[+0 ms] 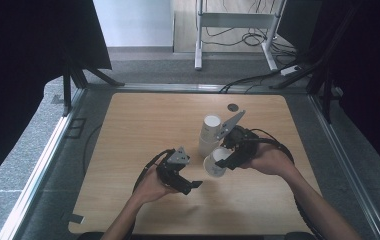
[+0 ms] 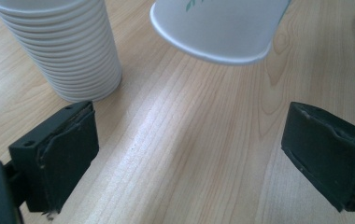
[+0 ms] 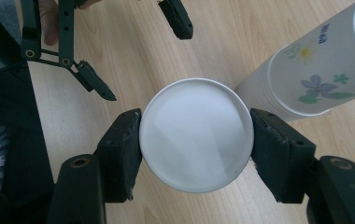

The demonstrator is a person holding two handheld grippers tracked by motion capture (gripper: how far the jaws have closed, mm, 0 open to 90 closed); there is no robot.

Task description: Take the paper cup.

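White paper cup (image 3: 195,140) was pinched base-first across its bottom by the right gripper (image 3: 195,142), held above the wooden table (image 1: 143,125), right of the left gripper (image 1: 190,186), whose jaws were spread, empty. Stack of white paper cups (image 1: 209,134) stood just behind. Light, thin-walled, crushable; grip lightly near the stiffer base.

A wooden table (image 1: 143,120) bears a small dark disc (image 1: 233,106).
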